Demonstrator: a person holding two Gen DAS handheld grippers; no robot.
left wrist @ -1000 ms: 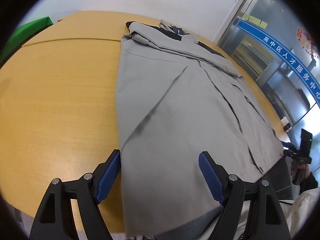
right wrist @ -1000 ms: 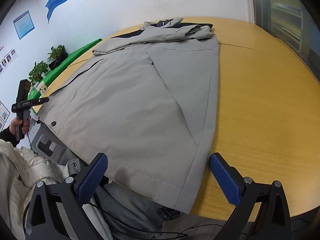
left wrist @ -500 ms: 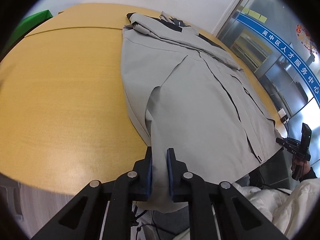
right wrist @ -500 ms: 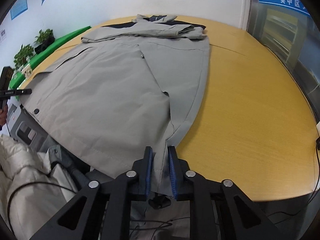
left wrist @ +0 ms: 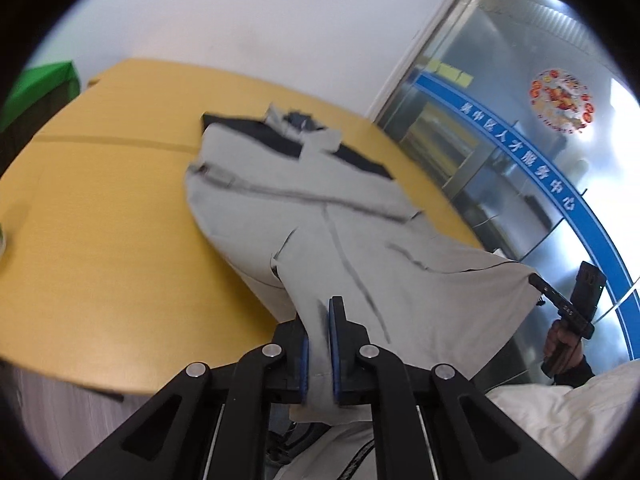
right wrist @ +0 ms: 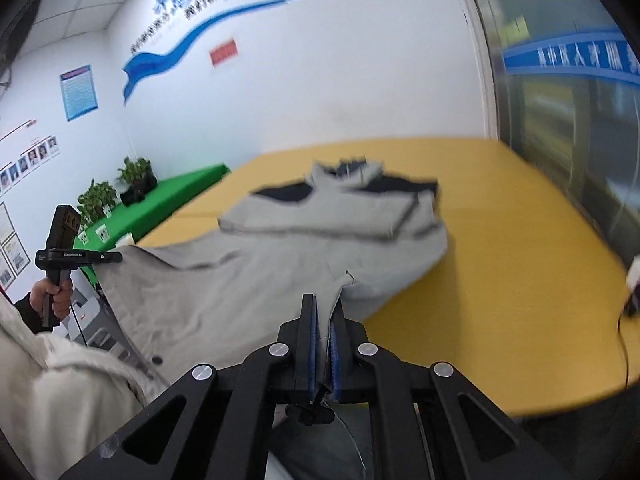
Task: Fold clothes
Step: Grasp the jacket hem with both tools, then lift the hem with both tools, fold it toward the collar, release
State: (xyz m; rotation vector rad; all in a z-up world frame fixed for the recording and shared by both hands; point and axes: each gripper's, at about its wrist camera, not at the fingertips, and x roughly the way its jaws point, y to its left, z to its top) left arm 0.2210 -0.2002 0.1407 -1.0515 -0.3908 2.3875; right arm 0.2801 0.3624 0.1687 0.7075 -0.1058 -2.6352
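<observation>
A grey jacket (left wrist: pixel 304 208) with black shoulder panels lies on the yellow wooden table (left wrist: pixel 100 240), collar at the far end. Its near hem is lifted off the table. My left gripper (left wrist: pixel 318 316) is shut on the hem's left corner. My right gripper (right wrist: pixel 325 316) is shut on the hem's right corner; the jacket (right wrist: pixel 280 264) hangs between them and sags toward me. Each view shows the other gripper held in a hand at the frame's side.
A glass partition (left wrist: pixel 520 160) with a blue band runs along the table's right side. A green counter (right wrist: pixel 160 204) with potted plants stands to the left. A small device with a cable (right wrist: pixel 632 300) lies at the table's right edge.
Both grippers closed on the jacket's near hem corners and then rose, lifting the hem off the table. The views now tilt up toward the walls.
</observation>
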